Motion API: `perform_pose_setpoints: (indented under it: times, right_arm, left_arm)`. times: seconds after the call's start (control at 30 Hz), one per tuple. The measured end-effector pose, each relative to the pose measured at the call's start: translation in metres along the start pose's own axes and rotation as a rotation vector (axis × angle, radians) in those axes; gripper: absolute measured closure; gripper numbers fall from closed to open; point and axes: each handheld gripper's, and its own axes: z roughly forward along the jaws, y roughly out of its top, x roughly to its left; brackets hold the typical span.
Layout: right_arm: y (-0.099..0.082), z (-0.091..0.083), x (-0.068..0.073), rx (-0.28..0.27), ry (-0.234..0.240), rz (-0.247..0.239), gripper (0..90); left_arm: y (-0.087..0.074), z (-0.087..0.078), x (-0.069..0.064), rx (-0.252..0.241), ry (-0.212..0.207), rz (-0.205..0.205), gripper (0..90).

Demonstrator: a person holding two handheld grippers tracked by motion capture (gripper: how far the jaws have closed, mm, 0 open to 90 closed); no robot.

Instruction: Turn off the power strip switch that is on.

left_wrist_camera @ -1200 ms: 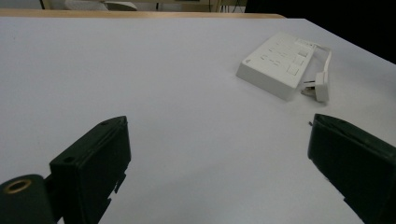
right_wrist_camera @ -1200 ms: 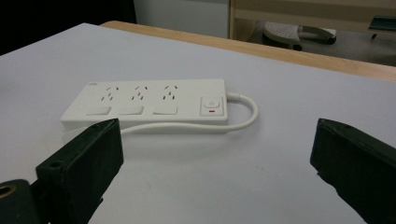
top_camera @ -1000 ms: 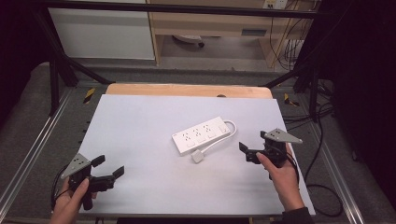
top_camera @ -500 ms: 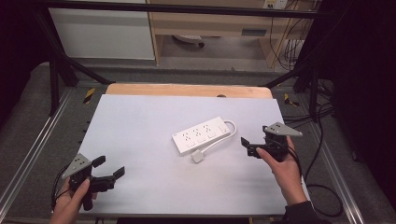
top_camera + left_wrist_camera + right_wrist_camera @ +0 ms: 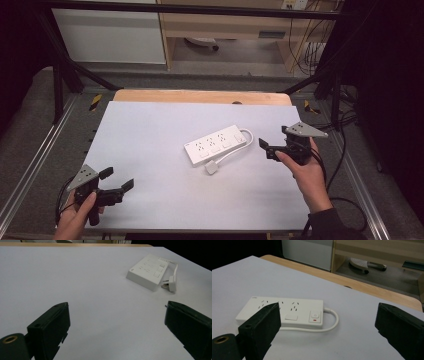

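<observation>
A white power strip (image 5: pixel 216 145) lies at an angle in the middle of the white table (image 5: pixel 150 130), its cord looping round to a white plug (image 5: pixel 212 168) beside it. My right gripper (image 5: pixel 266 149) is open just right of the strip, held by a hand. In the right gripper view the strip (image 5: pixel 284 311) and its switch lie close ahead between the spread jaws of the gripper (image 5: pixel 328 307). My left gripper (image 5: pixel 117 179) is open and empty near the front left corner. In the left gripper view the strip (image 5: pixel 148 271) and plug (image 5: pixel 171 283) lie far off.
A wooden strip (image 5: pixel 200 96) runs along the table's far edge. Behind it stand a white cabinet (image 5: pixel 110 35) and a wooden shelf unit (image 5: pixel 240 25) with a wheeled base under it. Metal rails (image 5: pixel 35 165) flank the table.
My right gripper has moved a little away from the person, rising slightly beside the strip. The left gripper and the power strip have not moved.
</observation>
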Motion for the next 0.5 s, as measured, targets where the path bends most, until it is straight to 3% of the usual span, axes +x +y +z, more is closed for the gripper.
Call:
perform_pose_setpoints:
  times: [0.33, 0.5]
  right_arm:
    - [0.012, 0.004, 0.003, -0.009, -0.010, -0.006, 13.3]
    - [0.017, 0.006, 0.003, -0.011, 0.001, -0.008, 26.6]
  left_arm:
    - [0.000, 0.000, 0.000, 0.000, -0.002, 0.002, 6.1]
    - [0.000, 0.000, 0.000, 0.001, -0.002, 0.002, 6.1]
